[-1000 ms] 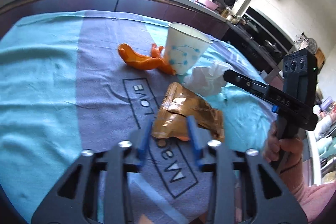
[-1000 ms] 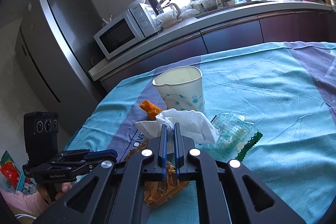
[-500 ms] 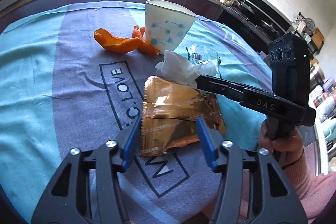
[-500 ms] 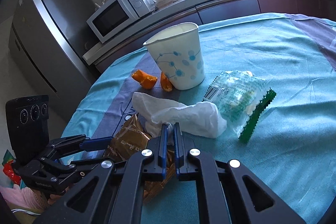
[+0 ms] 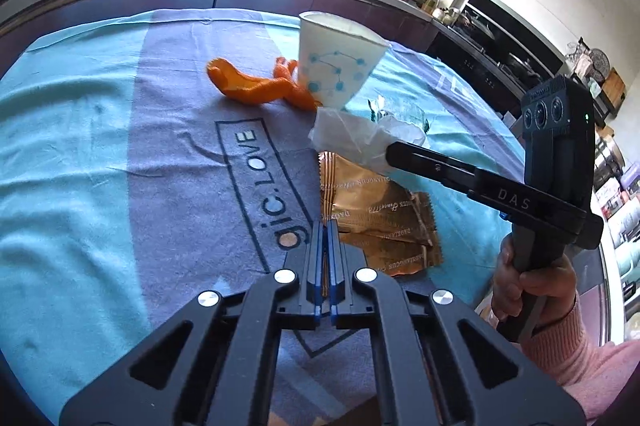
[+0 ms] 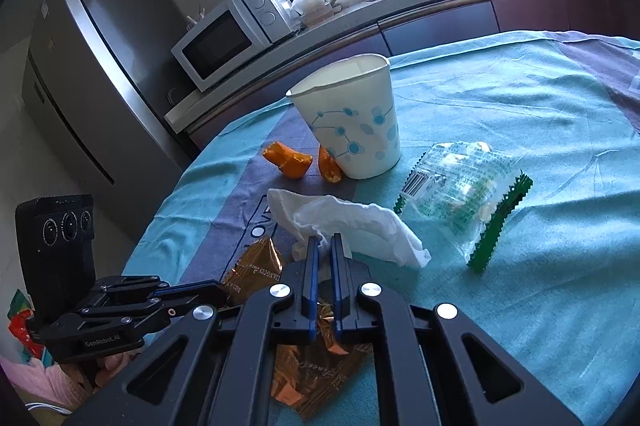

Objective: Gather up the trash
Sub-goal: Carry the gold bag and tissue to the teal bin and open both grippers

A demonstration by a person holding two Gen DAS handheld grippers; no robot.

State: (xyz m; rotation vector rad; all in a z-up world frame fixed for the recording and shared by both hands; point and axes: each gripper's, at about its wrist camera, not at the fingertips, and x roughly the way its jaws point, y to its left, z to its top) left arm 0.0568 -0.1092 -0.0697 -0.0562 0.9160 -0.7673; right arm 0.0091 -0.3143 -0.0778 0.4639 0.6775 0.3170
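Note:
My left gripper [image 5: 326,224] has its jaws together, pinching the near left corner of a crumpled gold snack wrapper [image 5: 376,214] on the cloth. From the right wrist view, the left gripper [image 6: 218,290] meets the gold wrapper [image 6: 252,266] at its edge. My right gripper [image 6: 324,242] is shut on a white tissue [image 6: 352,222], which lies just beyond the wrapper. In the left wrist view the right gripper [image 5: 394,152] reaches in from the right, its tip buried in the tissue [image 5: 352,138].
A white paper cup [image 6: 356,122] with blue dots stands behind the tissue, orange peel [image 6: 288,158] at its left. A clear packet with a green edge [image 6: 464,194] lies to the right. A teal and grey tablecloth [image 5: 100,146] covers the table. Kitchen counter, microwave [image 6: 228,34] and fridge stand behind.
The left jaws, wide open around the gold wrapper before, have closed at its left corner. The right gripper stays shut on the tissue and has hardly moved.

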